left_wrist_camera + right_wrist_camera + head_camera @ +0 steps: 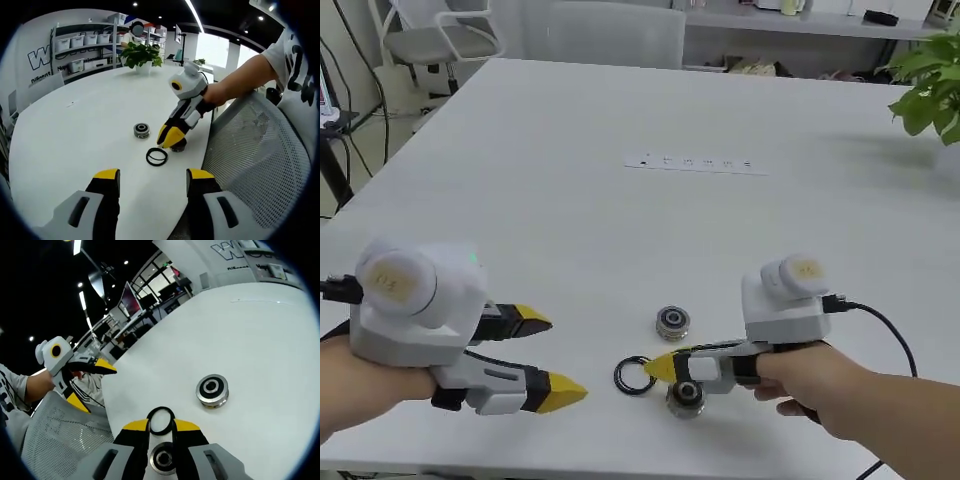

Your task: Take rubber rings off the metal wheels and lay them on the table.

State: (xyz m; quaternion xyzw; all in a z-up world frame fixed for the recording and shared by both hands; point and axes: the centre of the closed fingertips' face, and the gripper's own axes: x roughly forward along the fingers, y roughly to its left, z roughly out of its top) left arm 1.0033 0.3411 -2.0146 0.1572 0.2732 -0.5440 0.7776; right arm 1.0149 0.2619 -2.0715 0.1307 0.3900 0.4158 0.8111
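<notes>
Left gripper (548, 355) sits nearest at 7 o'clock in the head view. Its jaws are wide apart and hold nothing.

Right gripper (660, 367) has its jaws a narrow gap apart, also holding nothing. The tips are just over the ring (633, 375), which lies flat on the table (620, 220) at their 9 o'clock.

Near wheel (685, 397) is under the right jaws, at 5 o'clock from the ring and just beside it. Far wheel (672, 322) is at 1 o'clock from the ring, near but apart.

Step, as I read it: ring one is off and laid down, so the near wheel is done. Next is the far wheel. The right gripper needs to go to 12 o'clock, open wider and hook the rubber, while the left comes in to pin the hub. The far wheel's dark band is probably its ring, but it's too small to be sure.

Count: 2 grippers, 2 wheels, 1 loose ring.
</notes>
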